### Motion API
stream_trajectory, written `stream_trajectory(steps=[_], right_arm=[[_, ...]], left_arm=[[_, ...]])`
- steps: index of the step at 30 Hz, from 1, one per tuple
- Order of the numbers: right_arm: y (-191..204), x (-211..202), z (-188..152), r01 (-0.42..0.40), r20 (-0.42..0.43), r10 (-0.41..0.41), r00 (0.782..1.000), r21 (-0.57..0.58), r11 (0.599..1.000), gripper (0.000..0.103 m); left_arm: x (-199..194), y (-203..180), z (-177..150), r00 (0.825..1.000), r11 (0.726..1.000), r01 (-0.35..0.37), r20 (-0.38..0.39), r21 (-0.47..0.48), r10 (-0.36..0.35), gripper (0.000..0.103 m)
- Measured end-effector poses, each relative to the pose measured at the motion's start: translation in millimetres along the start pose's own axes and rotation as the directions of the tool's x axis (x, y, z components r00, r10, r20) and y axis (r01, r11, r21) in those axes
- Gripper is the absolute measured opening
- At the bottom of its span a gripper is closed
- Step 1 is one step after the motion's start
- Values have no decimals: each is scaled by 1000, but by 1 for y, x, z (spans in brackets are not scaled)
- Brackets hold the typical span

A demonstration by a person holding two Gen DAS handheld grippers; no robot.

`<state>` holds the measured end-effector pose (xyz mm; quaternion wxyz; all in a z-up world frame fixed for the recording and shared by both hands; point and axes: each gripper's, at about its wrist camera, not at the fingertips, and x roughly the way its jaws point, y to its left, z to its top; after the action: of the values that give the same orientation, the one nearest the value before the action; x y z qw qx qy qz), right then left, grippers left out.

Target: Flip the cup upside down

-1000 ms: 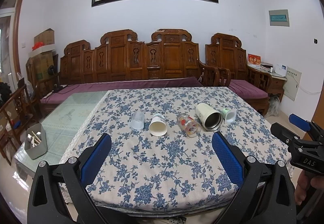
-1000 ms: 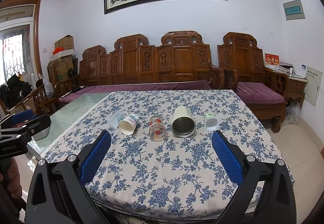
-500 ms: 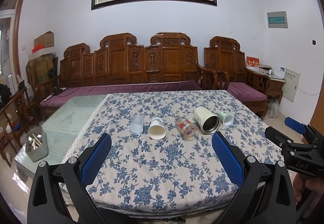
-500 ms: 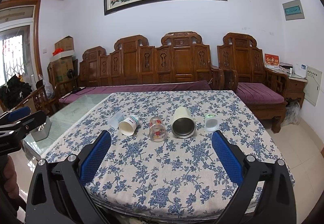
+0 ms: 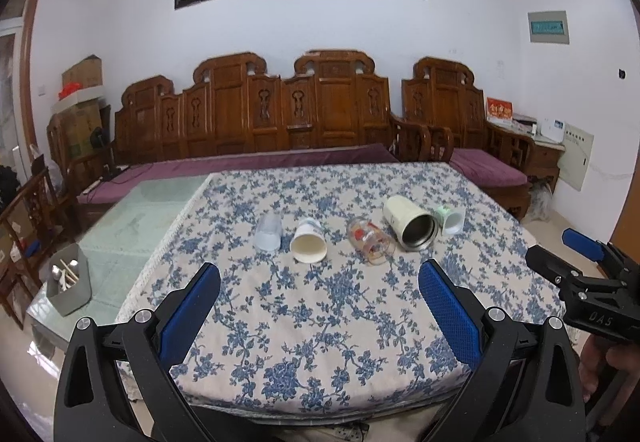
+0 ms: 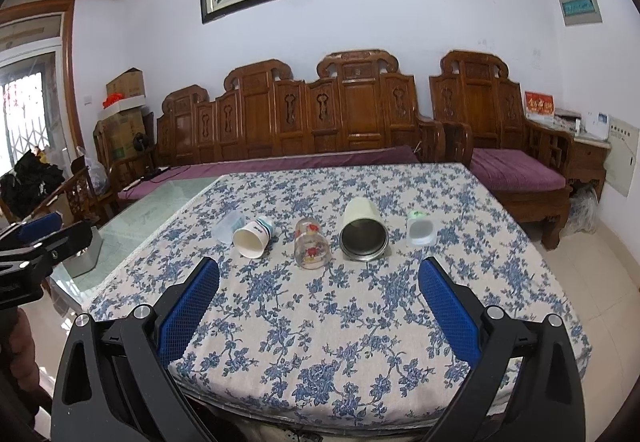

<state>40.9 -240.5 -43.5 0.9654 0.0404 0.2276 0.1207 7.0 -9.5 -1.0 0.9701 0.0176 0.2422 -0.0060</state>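
Both tongs spread wide and empty, cups all lying down on the counter

From my seat: left tongs [image 5: 320, 296] and right tongs [image 6: 319, 292] hang over the near edge of the counter [image 6: 320, 342] with its blue-flowered cloth, jaws apart, gripping nothing. Further in there's a row of five on their sides: clear plastic cup [image 5: 269, 231], paper cup [image 5: 308, 246], printed glass [image 5: 370, 244], steel-lined tumbler [image 5: 410, 224], small white-green cup [image 5: 452, 219]. Carved wooden bench [image 6: 360, 114] sits behind, against the wall.
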Motion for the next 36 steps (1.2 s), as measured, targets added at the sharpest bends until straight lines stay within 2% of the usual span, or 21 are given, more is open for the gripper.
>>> stream_trajectory(steps=[6, 10, 13, 17, 19, 25, 32, 36], right_arm=[[-17, 43, -5, 16, -59, -17, 998, -12, 1000, 100], [-35, 78, -8, -13, -104, 17, 994, 37, 999, 100], [-46, 103, -9, -2, -128, 9, 992, 52, 999, 100], [-57, 131, -6, 39, -155, -35, 987, 22, 999, 100], [-64, 141, -2, 55, -165, -52, 985, 11, 998, 97], [-84, 166, 13, 77, -204, -76, 976, -1, 997, 95], [-97, 198, 11, 43, -280, -42, 959, -2, 999, 92], [-96, 211, 5, 9, -303, -14, 953, -17, 1000, 92]], left_arm=[[35, -4, -3, 997, 999, 20, -72, 31, -17, 96], [63, -9, -3, 995, 997, 22, -102, 68, -15, 96], [84, -12, -3, 990, 996, 37, -135, 82, -25, 96], [113, -11, 2, 982, 996, 69, -179, 61, -57, 96], [127, -10, 6, 978, 995, 85, -196, 44, -75, 96], [161, -9, 20, 972, 996, 89, -219, 25, -81, 96], [215, -19, 30, 954, 992, 123, -278, 14, -114, 91], [248, -25, 36, 949, 990, 142, -282, -5, -138, 91]])
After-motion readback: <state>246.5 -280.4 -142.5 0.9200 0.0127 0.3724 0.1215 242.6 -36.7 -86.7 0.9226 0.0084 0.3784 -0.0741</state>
